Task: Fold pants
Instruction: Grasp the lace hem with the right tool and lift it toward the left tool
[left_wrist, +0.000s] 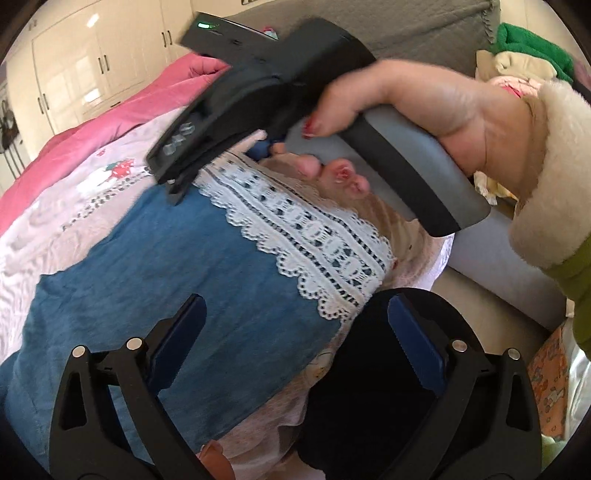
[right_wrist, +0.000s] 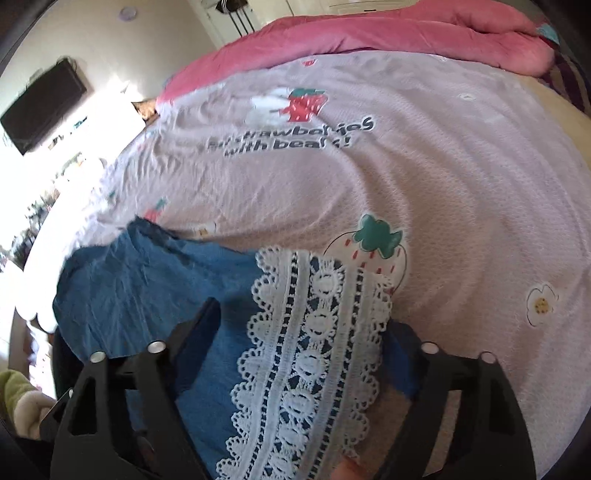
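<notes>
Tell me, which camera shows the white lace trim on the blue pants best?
The right wrist view: the lace trim fills the near middle, running between that gripper's open jaws, its scalloped edges and flower pattern sharp. The left wrist view also shows the lace trim, but farther off, crossing the blue pants diagonally, its upper end hidden behind the other tool.

Matt denim-like pants (left_wrist: 155, 280), white lace trim (left_wrist: 314, 236).

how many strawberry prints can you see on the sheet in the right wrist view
3: one strawberry above the printed words, a pale one beside the lace hem, a small blurred one at left. The pants may hide more.
</notes>
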